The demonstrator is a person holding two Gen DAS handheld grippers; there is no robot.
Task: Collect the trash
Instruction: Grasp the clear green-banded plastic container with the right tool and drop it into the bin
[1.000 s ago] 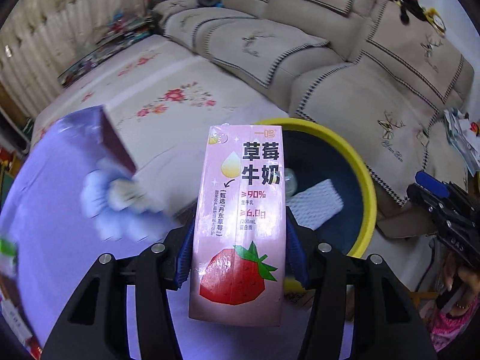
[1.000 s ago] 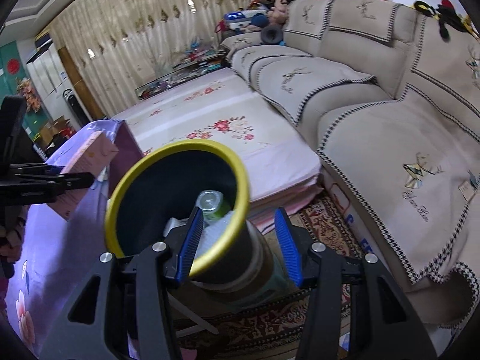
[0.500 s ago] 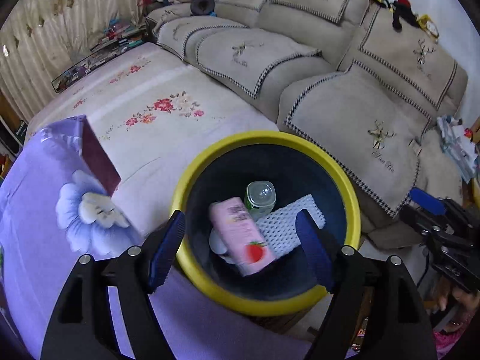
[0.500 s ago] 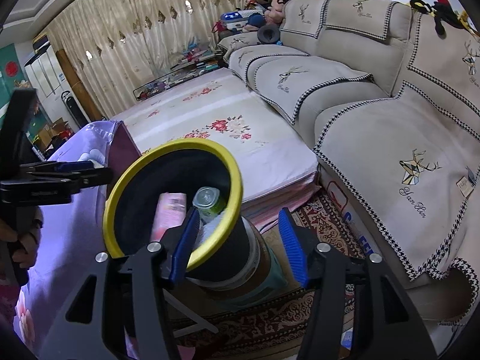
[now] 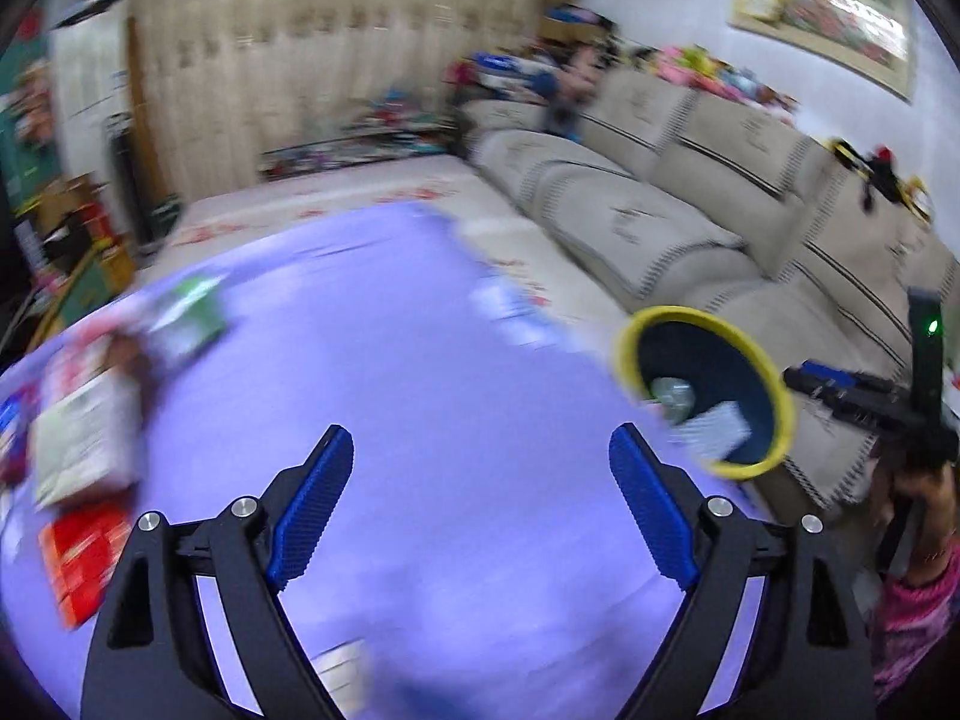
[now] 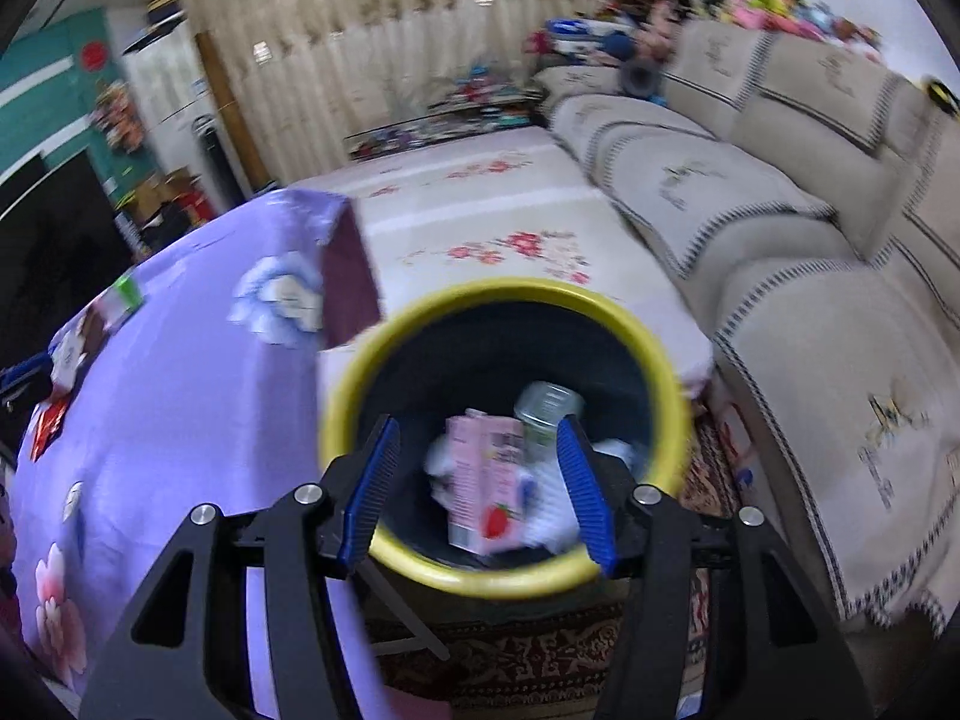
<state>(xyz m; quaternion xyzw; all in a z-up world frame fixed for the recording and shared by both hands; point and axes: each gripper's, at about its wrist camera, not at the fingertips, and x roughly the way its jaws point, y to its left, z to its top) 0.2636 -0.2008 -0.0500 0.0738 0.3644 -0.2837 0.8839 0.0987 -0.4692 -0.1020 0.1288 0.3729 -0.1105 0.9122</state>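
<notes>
Swung away from the bin since half a second ago, the left gripper (image 5: 474,510) now faces the purple tablecloth (image 5: 420,360), its blue fingers spread wide with nothing between them. At the cloth's left edge lie blurred packets: a red one (image 5: 78,558), a pale one (image 5: 78,444) above it and a green-white one (image 5: 192,318) further back. Bare cloth fills the middle up to the far edge. Off the right edge stands the yellow-rimmed trash bin (image 5: 774,414), just beside the sofa (image 5: 690,228). From the right wrist, the right gripper (image 6: 480,480) hangs above the bin (image 6: 420,558), fingers spread and holding nothing. Inside lie the pink strawberry milk carton (image 6: 480,480) and a clear bottle (image 6: 546,414) touching its right side.
</notes>
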